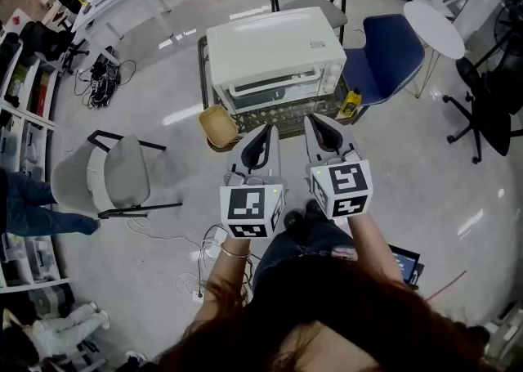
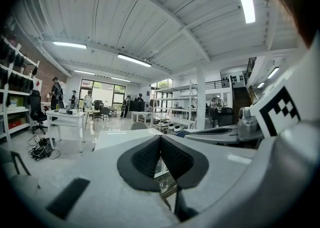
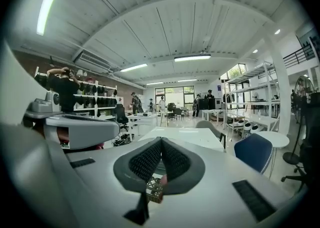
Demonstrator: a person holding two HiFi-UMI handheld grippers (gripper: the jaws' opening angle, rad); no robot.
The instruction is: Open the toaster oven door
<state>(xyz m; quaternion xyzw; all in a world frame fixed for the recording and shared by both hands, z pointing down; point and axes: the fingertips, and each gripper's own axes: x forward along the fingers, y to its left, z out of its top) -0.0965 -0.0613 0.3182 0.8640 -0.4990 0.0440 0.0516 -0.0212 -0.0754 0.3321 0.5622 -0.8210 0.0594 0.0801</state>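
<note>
**Door not yet touched: both claws clenched and short of the oven**

The white boxy toaster oven (image 1: 274,56) stands on a low dark table (image 1: 202,76) in the middle of the floor. Its glass-fronted door (image 1: 274,92) faces the person and looks fully shut, so the opening is all left to do. The left gripper (image 1: 265,135) and right gripper (image 1: 320,125) hang side by side just before the door, apart from it. Each has its black pads pressed together on nothing. To my eye the approach is under way and the handle has yet to be reached. A round tan wicker basket (image 1: 217,127) sits at the oven's left front corner, a small yellow bottle (image 1: 350,104) at its right, and a blue padded chair (image 1: 384,56) beyond that.
</note>
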